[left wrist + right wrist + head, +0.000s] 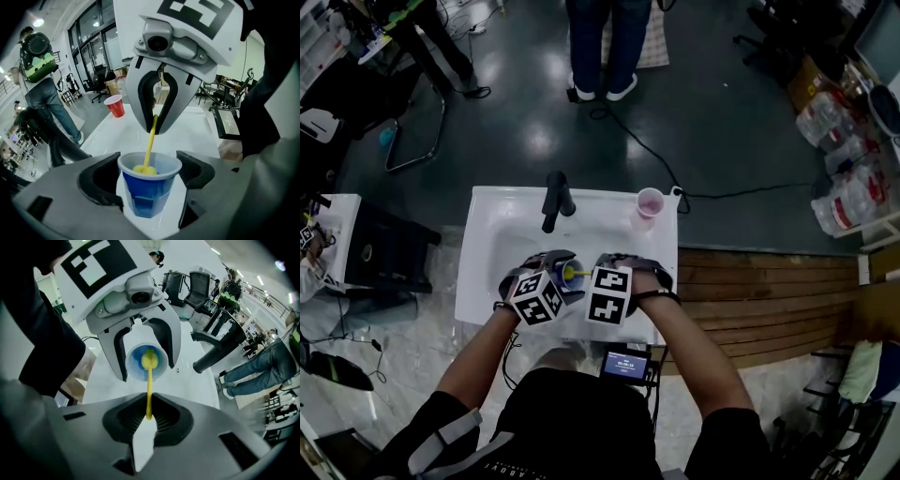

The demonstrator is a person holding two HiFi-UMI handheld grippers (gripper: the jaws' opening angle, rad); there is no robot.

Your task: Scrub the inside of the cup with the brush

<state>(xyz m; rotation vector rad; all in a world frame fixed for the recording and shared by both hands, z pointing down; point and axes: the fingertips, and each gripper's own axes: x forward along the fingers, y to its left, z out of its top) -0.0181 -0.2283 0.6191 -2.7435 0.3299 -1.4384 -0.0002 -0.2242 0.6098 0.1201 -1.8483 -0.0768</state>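
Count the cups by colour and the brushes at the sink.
Blue cup: 1
Red cup: 1
Yellow brush: 1
Total: 3

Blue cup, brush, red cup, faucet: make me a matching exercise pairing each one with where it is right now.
Things
1. blue cup
2. brush
3. red cup
4. faucet

Places
A. on the far right corner of the sink
B. between the jaws of the left gripper
C. at the sink's back edge, near its middle
D. handle in the right gripper, head inside the blue cup

Pairs: 1-B, 2-D, 3-A, 4-C
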